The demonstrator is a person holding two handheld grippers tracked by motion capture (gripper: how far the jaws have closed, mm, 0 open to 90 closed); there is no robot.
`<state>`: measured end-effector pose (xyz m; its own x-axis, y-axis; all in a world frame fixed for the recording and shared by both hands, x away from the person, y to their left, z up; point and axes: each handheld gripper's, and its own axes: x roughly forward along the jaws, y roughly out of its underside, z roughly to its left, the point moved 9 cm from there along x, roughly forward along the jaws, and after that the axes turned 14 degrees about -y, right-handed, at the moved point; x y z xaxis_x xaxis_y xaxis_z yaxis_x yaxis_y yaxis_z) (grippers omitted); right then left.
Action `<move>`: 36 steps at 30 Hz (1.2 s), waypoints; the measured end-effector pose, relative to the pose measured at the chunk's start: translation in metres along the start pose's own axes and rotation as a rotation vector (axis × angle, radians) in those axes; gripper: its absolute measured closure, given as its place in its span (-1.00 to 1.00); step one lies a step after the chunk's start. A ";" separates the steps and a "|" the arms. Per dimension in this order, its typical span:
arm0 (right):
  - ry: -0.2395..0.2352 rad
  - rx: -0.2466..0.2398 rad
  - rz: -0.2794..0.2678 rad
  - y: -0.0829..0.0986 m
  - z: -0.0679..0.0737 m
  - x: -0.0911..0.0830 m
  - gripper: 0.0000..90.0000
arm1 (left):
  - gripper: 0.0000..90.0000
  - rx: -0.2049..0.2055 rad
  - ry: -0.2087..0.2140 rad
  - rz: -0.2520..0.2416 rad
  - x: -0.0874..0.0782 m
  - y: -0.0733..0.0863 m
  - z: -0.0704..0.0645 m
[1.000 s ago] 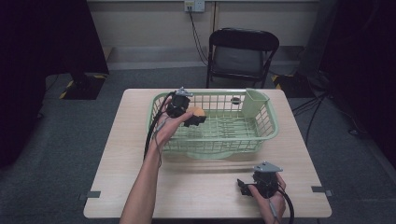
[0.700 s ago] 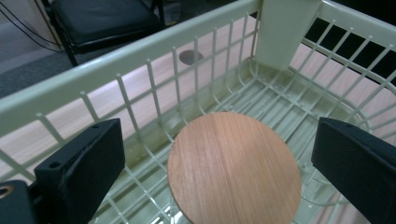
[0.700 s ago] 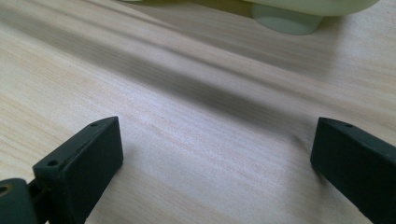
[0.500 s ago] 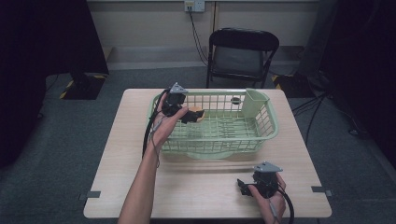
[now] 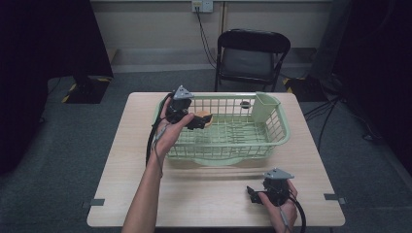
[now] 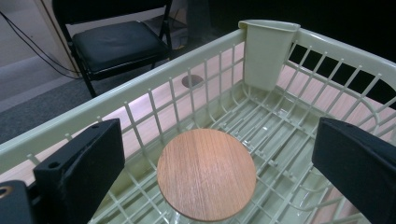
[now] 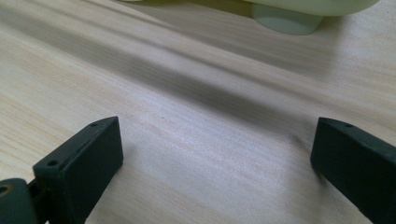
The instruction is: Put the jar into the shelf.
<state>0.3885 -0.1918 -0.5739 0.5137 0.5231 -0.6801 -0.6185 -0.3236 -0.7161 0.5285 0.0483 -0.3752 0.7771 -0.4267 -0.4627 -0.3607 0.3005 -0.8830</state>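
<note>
We held the left gripper [image 5: 198,122] over the left end of the pale green plastic wire-grid basket [image 5: 279,127], its jaws spread wide and empty. The round flat wooden disc [image 6: 206,173] lay on the basket floor between those jaws, touching neither. Our right gripper [image 5: 253,195] rested on the light wooden table [image 5: 116,145], jaws likewise wide apart.

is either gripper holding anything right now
Nothing is held. The left gripper is open above the round wooden disc lying in the green basket; the right gripper is open over the table.
</note>
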 end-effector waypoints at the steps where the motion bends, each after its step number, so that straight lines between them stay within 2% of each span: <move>1: 0.000 0.000 0.000 0.000 0.000 0.000 -0.97 | -0.94 -0.001 0.000 -0.005 -0.003 -0.001 -0.001; 4: 0.000 0.000 0.000 0.000 0.000 0.000 -0.97 | -0.94 -0.004 -0.005 -0.012 -0.008 -0.002 -0.002; 8: 0.000 0.000 0.000 0.000 0.000 0.000 -0.97 | -0.95 0.005 -0.044 -0.011 -0.012 0.000 -0.002; 12: 0.000 0.000 0.000 0.000 0.000 0.000 -0.97 | -0.95 0.010 -0.040 -0.015 -0.017 0.004 -0.005; 22: 0.000 0.000 0.000 0.000 0.000 0.000 -0.97 | -0.95 -0.016 -0.048 -0.058 -0.037 0.012 -0.009; 25: 0.000 0.000 0.000 0.000 0.000 0.000 -0.97 | -0.96 -0.012 -0.059 -0.069 -0.041 0.015 -0.009; 31: 0.000 0.000 0.000 0.000 0.000 0.000 -0.97 | -0.96 -0.049 -0.084 -0.080 -0.047 0.028 -0.006; 36: 0.000 0.000 0.000 0.000 0.000 0.000 -0.97 | -0.96 -0.056 -0.087 -0.091 -0.056 0.037 -0.010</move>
<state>0.3885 -0.1918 -0.5739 0.5134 0.5231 -0.6802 -0.6187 -0.3237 -0.7159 0.4661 0.0748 -0.3828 0.8486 -0.3742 -0.3741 -0.3130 0.2151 -0.9251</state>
